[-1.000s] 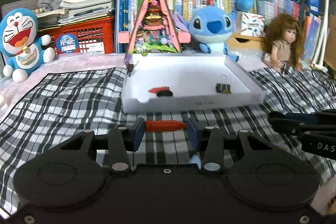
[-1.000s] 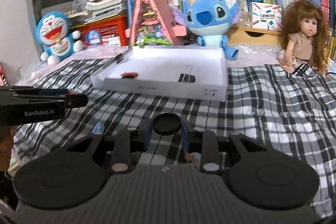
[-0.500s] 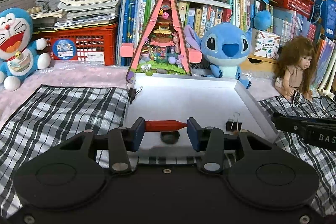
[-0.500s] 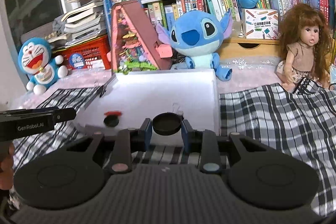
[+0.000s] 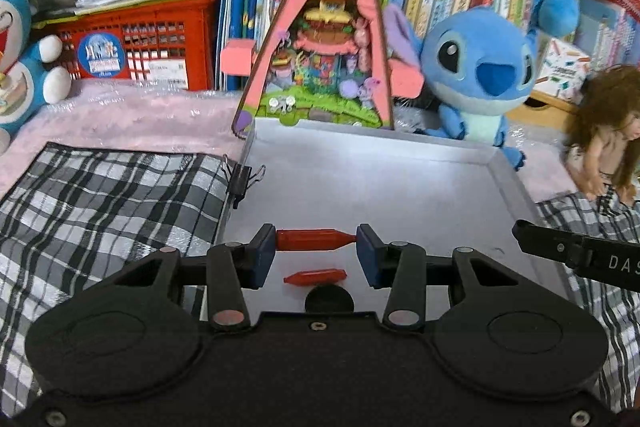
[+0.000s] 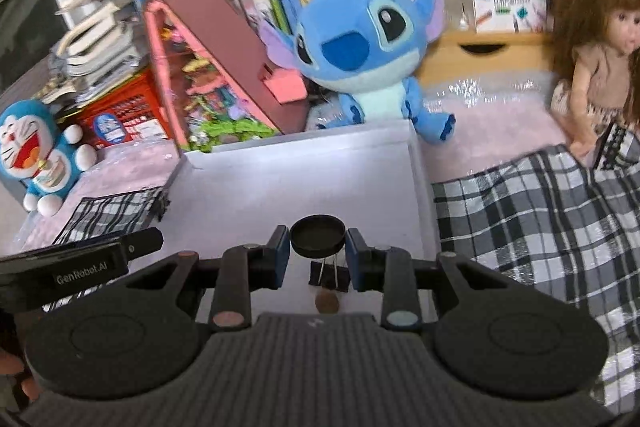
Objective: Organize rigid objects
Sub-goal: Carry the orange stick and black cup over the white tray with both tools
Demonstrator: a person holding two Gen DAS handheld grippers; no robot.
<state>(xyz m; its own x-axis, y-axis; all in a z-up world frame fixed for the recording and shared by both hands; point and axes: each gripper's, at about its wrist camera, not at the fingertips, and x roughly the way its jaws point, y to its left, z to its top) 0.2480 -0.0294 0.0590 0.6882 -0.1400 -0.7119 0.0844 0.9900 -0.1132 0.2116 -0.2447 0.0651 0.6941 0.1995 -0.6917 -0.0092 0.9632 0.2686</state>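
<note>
Checked cloth over bed, white tray [image 5: 516, 183] at centre, toys and books behind. Left gripper [image 5: 316, 241] clamped end to end on red cap [image 5: 312, 239], over tray's near edge. Right gripper [image 6: 317, 243] clamped on black lid [image 6: 317, 237], above binder clip [image 6: 330, 277]. Best lowered near tray floor before release, clear of pieces already inside.

Even indoor light, fairly bright. The shallow white cardboard tray [image 5: 516, 187] floor is washed out, near glare. Crinkled clear plastic sheet over pink cloth [image 6: 472, 91] shows specular sparkle. Right wrist view motion-blurred, worst at the top bookshelf. Strong fisheye bending at all edges; dark corners.
</note>
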